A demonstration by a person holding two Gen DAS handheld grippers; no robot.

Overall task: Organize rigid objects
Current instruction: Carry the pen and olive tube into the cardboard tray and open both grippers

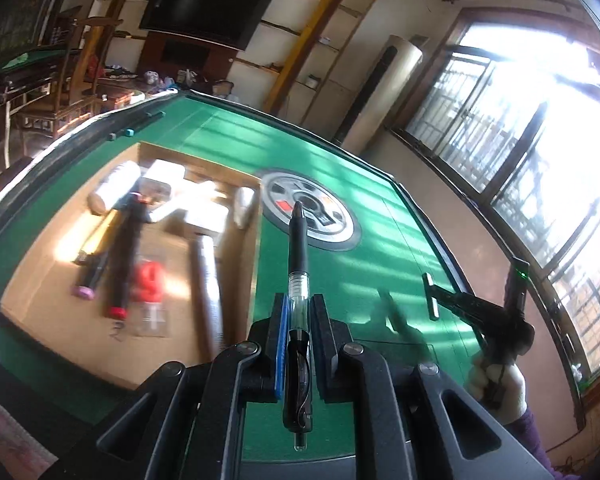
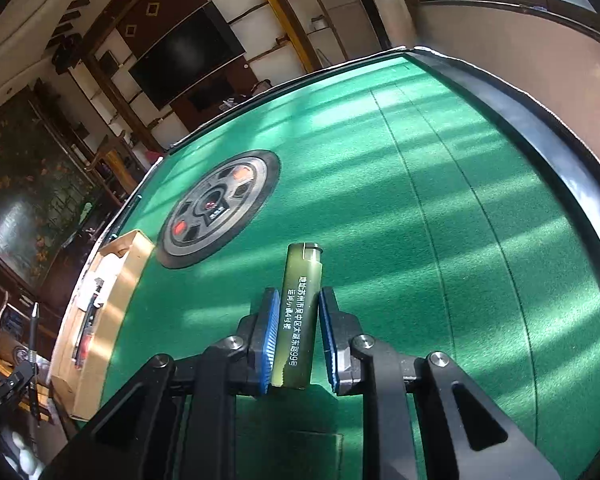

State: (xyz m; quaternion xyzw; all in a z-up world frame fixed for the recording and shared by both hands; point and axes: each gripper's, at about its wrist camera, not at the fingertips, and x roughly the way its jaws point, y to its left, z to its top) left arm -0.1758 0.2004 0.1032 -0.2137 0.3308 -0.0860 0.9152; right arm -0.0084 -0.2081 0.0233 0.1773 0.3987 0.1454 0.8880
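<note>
In the left wrist view my left gripper [image 1: 299,304] is shut on a black pen [image 1: 298,248] with a clear barrel, which points forward above the green table. Left of it lies a shallow cardboard box [image 1: 168,356] holding several markers, white tubes and a red item, all blurred. My right gripper [image 2: 299,300] is shut on an olive-green lighter [image 2: 300,312] with white print, both blue pads against its sides. That gripper [image 1: 434,296] also shows at the right of the left wrist view, in a hand. The pen [image 2: 34,344] appears at the far left of the right wrist view.
The green felt table [image 2: 440,240] has a round dial [image 2: 220,208] in its middle and a raised black rim [image 2: 540,128]. The cardboard box [image 2: 100,300] sits along its left side. Beyond are a wall television [image 1: 208,12], chairs and sunlit windows [image 1: 520,140].
</note>
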